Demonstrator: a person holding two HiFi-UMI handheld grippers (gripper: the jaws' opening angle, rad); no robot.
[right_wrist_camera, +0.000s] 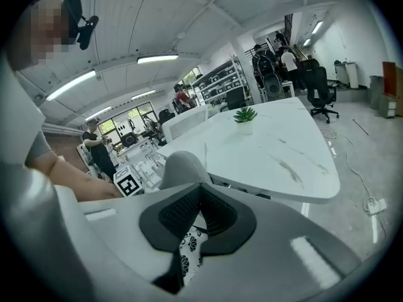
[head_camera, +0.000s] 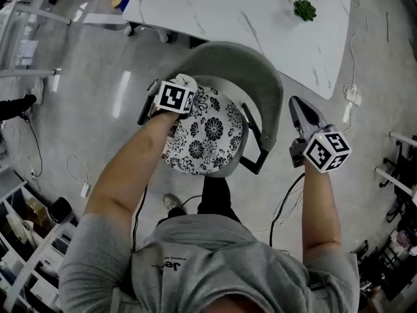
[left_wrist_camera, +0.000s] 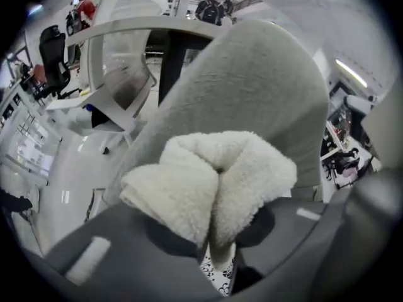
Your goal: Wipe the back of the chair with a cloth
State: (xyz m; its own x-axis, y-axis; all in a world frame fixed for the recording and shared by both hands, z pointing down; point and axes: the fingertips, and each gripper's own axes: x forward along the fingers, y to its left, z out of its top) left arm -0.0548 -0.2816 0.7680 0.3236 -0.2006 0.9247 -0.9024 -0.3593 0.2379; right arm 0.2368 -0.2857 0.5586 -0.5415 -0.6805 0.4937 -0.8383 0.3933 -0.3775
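The chair has a curved grey back and a black-and-white floral seat. My left gripper is shut on a white fluffy cloth at the left end of the back, above the seat. In the left gripper view the cloth bulges out of the left gripper, with the grey back rising just behind it. My right gripper hangs to the right of the chair, apart from it. It is shut with nothing in it, and the chair back shows beyond.
A white marble table with a small green plant stands just behind the chair. Cables and a power strip lie on the floor at the right. Shelving lines the left side. People stand far off in the gripper views.
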